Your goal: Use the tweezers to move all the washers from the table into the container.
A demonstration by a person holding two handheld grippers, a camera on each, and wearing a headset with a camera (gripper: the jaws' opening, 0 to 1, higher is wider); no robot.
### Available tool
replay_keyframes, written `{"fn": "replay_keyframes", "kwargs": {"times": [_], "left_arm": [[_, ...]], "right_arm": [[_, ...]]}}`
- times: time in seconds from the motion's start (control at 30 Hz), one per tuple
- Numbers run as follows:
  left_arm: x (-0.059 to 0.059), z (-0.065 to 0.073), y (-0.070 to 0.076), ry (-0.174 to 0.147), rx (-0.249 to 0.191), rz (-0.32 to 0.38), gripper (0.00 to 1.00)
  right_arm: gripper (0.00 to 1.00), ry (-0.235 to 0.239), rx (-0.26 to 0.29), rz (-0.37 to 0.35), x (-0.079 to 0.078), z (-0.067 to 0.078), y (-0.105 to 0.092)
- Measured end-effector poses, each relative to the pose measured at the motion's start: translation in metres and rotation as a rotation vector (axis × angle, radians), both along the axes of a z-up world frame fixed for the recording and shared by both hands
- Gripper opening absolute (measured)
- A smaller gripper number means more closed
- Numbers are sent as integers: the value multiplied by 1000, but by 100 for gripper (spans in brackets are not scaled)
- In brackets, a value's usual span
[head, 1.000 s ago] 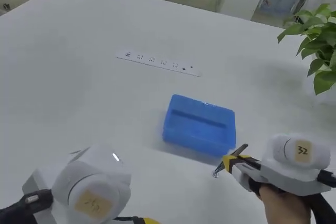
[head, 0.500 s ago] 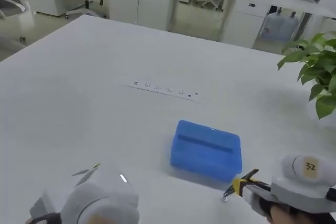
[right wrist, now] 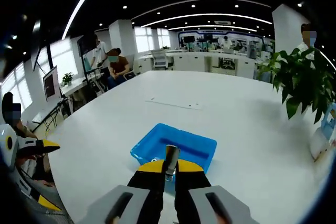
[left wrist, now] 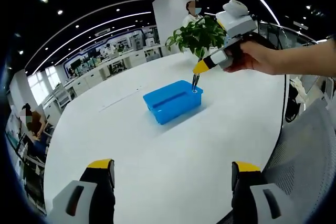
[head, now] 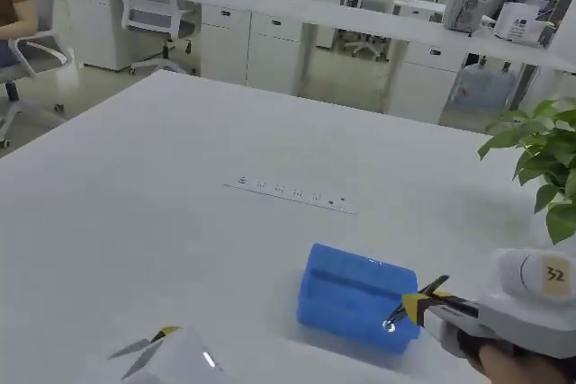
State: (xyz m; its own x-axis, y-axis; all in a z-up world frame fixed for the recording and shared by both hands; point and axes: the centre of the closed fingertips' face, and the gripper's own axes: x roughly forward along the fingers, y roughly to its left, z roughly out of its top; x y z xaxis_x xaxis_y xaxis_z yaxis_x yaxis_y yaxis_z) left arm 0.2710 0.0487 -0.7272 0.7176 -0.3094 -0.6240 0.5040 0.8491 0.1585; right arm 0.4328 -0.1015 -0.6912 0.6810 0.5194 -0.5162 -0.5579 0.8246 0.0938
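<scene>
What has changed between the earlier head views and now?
The right gripper carried the tweezers from above the table beside the blue container to over its near right corner, tips still pinching a small shiny washer. The container and the power strip stayed put; their shift comes from the headset tilting up.

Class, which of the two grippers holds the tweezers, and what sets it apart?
The right gripper: its jaws are shut on the tweezers, whose tips reach the blue container. The left gripper has its jaws wide apart, with nothing between them.
</scene>
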Motion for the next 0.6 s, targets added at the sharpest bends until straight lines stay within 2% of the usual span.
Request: {"fn": "replay_keyframes", "kwargs": {"times": [0.13,0.2,0.33,0.6], "left_arm": [[3,2,0,-4,-6,1,94],[4,2,2,-8,4,5,94],[5,1,3,-2,-7,26,94],[4,-2,7,1,-9,35,92]], "right_arm": [[2,-16,-8,5,16,0,1],[2,-17,-26,12,23,-5,0],[2,10,-44,20,31,-20,1],[2,62,-77,19,37,-48,1]]}}
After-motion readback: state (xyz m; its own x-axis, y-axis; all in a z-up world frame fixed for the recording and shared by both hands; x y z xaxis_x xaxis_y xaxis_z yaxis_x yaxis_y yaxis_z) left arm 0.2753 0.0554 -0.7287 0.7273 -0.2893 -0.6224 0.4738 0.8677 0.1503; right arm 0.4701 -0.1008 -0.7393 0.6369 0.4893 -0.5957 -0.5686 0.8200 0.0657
